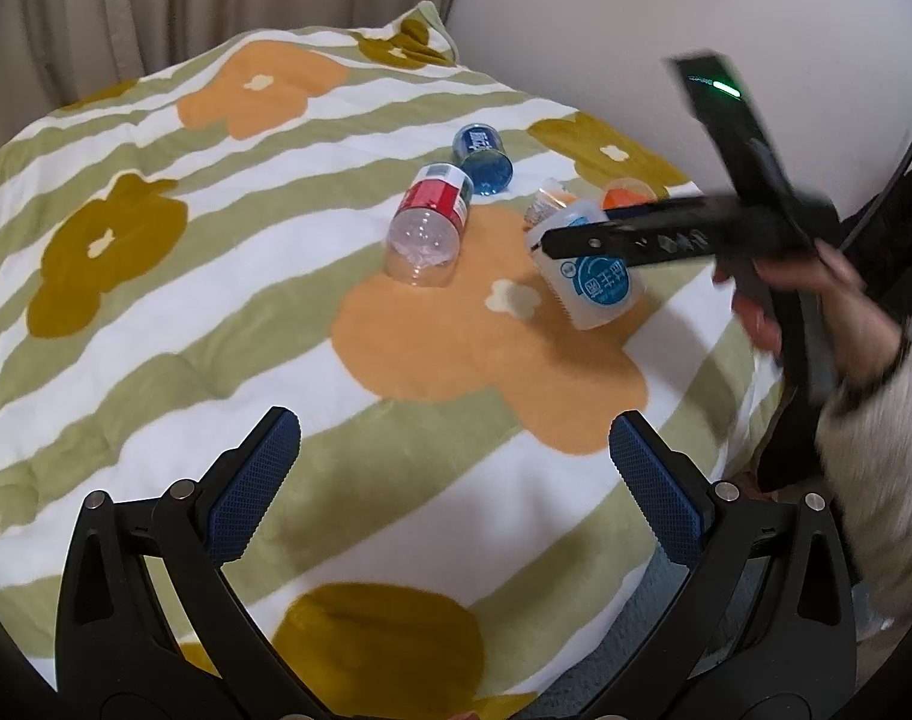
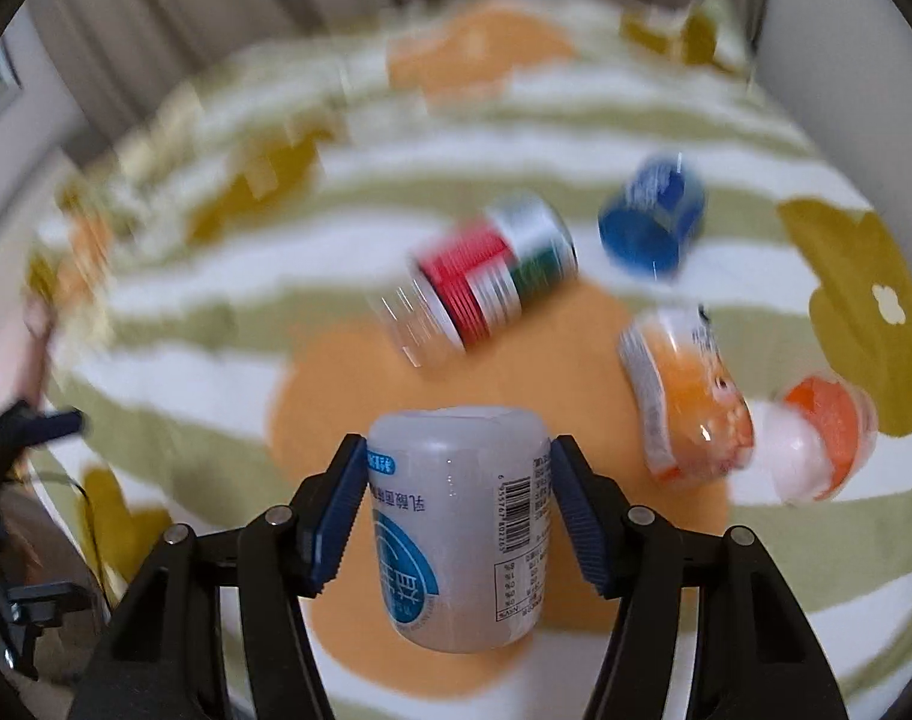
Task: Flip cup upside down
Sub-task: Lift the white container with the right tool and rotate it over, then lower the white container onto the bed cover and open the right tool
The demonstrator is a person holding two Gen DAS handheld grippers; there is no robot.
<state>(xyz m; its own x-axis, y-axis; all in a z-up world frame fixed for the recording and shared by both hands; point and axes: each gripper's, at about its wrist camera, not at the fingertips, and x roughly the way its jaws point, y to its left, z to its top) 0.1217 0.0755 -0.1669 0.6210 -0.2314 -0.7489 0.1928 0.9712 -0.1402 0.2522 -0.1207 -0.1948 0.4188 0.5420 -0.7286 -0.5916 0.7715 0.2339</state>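
Note:
A white plastic cup with a blue label [image 2: 462, 528] sits between the blue pads of my right gripper [image 2: 456, 456], which is shut on its sides. Its label print reads upside down, and the view is motion-blurred. In the left wrist view the same white cup [image 1: 600, 288] is tilted just over the flowered blanket [image 1: 216, 300], with the right gripper [image 1: 546, 246] reaching in from the right, held by a hand [image 1: 804, 288]. My left gripper [image 1: 456, 450] hovers open over the blanket's near part, with nothing between its fingers.
Other cups lie on their sides on the blanket: a clear one with a red label [image 1: 429, 228], a blue one [image 1: 483, 153], an orange-labelled one [image 1: 549, 201] and an orange-and-white one [image 1: 627, 192]. Curtains and a white wall stand behind. The bed edge drops off at right.

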